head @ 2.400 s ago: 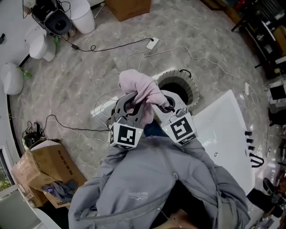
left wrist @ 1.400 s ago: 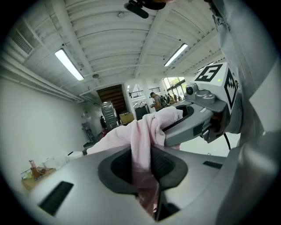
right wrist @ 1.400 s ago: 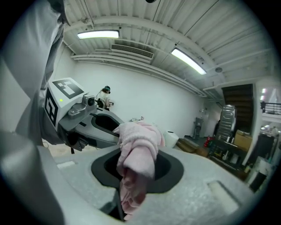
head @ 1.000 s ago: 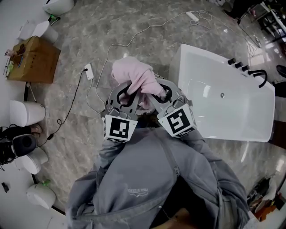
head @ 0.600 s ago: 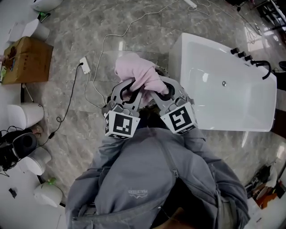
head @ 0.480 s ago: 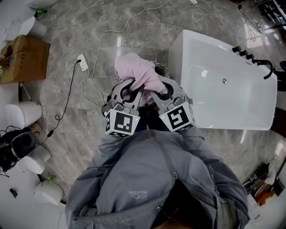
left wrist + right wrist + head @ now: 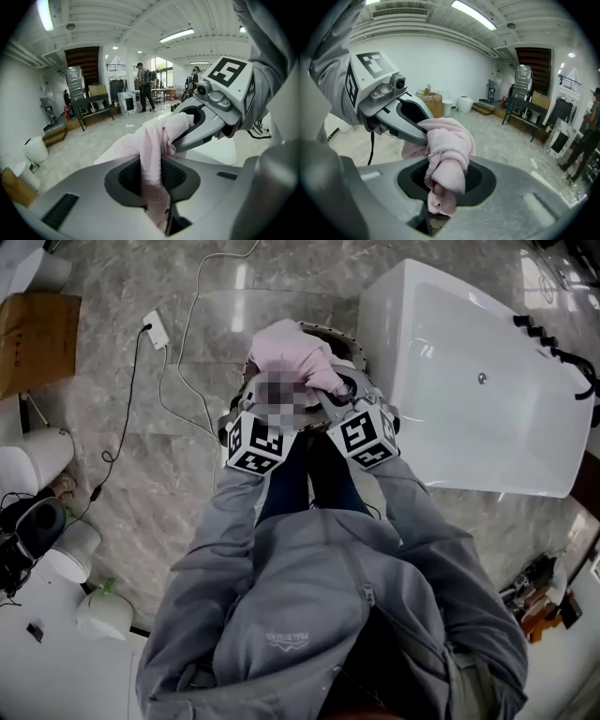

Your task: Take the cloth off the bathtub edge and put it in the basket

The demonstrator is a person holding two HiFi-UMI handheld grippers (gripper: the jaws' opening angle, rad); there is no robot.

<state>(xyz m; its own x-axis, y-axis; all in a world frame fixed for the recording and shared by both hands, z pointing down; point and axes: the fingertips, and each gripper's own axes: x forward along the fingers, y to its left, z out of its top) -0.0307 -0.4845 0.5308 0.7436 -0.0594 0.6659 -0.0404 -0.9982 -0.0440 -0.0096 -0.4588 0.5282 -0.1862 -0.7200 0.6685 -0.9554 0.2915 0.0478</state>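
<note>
Both grippers hold the pink cloth (image 7: pixel 292 351) bunched up in front of the person's body. In the head view my left gripper (image 7: pixel 267 388) is shut on its left side and my right gripper (image 7: pixel 336 388) is shut on its right side. Just beneath the cloth a bit of the dark round basket rim (image 7: pixel 351 351) shows; the rest is hidden. The white bathtub (image 7: pixel 487 442) lies to the right. The left gripper view shows the cloth (image 7: pixel 152 150) pinched in its jaws. In the right gripper view a knot of the cloth (image 7: pixel 445 154) is clamped the same way.
A power strip (image 7: pixel 155 330) with a long cable lies on the marble floor at left. A cardboard box (image 7: pixel 37 338) and white round containers (image 7: pixel 21 467) stand farther left. Black taps (image 7: pixel 562 348) sit on the tub's far end. People stand far off (image 7: pixel 144 89).
The head view has swung and the bathtub now lies closer at right. Both grippers, still closed on the cloth, have moved forward, away from the body, over the basket.
</note>
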